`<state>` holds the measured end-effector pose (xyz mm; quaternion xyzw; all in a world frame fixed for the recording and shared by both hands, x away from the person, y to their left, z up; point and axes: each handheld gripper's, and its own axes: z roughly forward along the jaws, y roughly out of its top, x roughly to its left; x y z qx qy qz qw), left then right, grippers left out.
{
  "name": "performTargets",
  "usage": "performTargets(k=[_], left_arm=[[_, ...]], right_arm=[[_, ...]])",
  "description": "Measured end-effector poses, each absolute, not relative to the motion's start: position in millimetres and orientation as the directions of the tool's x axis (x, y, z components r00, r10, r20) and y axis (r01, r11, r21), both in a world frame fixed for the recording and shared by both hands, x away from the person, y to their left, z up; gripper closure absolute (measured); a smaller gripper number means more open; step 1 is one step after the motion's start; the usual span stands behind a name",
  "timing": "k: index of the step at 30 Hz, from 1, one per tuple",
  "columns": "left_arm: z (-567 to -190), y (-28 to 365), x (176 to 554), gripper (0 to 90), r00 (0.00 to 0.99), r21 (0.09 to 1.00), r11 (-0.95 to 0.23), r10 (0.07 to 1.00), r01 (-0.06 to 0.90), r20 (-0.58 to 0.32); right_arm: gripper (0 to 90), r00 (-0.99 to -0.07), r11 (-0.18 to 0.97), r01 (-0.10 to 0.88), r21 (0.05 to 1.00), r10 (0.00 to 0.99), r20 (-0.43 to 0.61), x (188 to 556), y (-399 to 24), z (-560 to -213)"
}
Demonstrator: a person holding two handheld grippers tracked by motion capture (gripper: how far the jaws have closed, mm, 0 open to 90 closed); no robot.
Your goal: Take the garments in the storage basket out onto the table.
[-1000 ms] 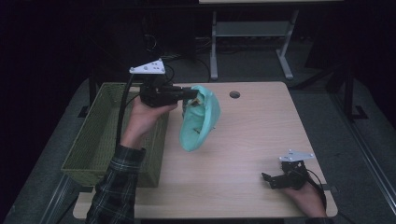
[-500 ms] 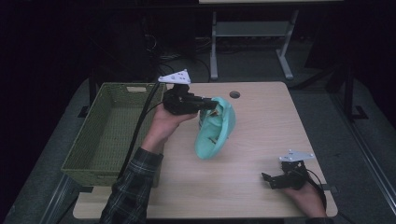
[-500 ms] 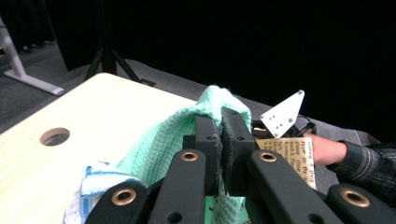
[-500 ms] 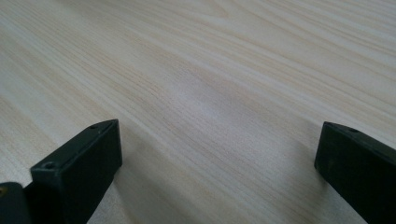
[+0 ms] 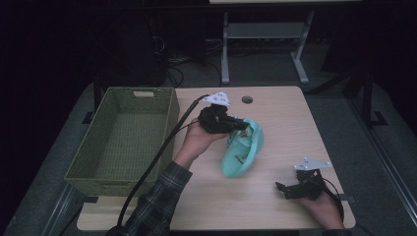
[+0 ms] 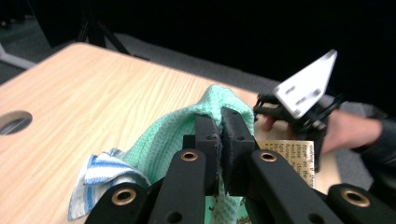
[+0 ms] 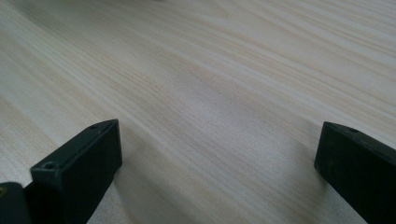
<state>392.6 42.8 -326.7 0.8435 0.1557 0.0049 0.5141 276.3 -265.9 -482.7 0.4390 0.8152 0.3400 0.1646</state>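
Hanging from the left tongs (image 5: pixel 242 126), which are pinched shut on its top fold, a green cloth (image 5: pixel 242 150) is held over the bench (image 5: pixel 285 118) middle. The thin bite could slip and drop it. The right tongs (image 5: pixel 284 189) are rested wide and empty.

Mint cloth (image 6: pixel 187 126) pinched between matt black plastic fingers (image 6: pixel 205 140): waffle weave, soft. Beside them, striped woven rag (image 6: pixel 100 175). Table (image 7: pixel 210 93) beneath: pale wood-grain, smooth.

Plaid sleeve (image 5: pixel 156 206), black screwed fingers (image 6: pixel 208 135)
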Motion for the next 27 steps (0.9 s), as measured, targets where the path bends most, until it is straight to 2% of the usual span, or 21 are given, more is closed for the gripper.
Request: performTargets(k=[8,24,27], left_arm=[[-368,17,390,86.2,0.956,0.798,-0.55,0.272,0.247,-0.109],[-430,0,377,85.7,0.956,0.695,-0.665,0.269,0.272,-0.117],[-443,1,376,85.5,0.949,0.687,-0.661,0.277,0.3,-0.148]], right_arm=[[0.3,-0.561,0.386,0.603,0.699,0.827,0.028,276,-266,-483],[0.3,-0.56,0.384,0.604,0.699,0.828,0.03,276,-266,-483],[0.3,-0.561,0.385,0.602,0.699,0.827,0.028,276,-266,-483]])
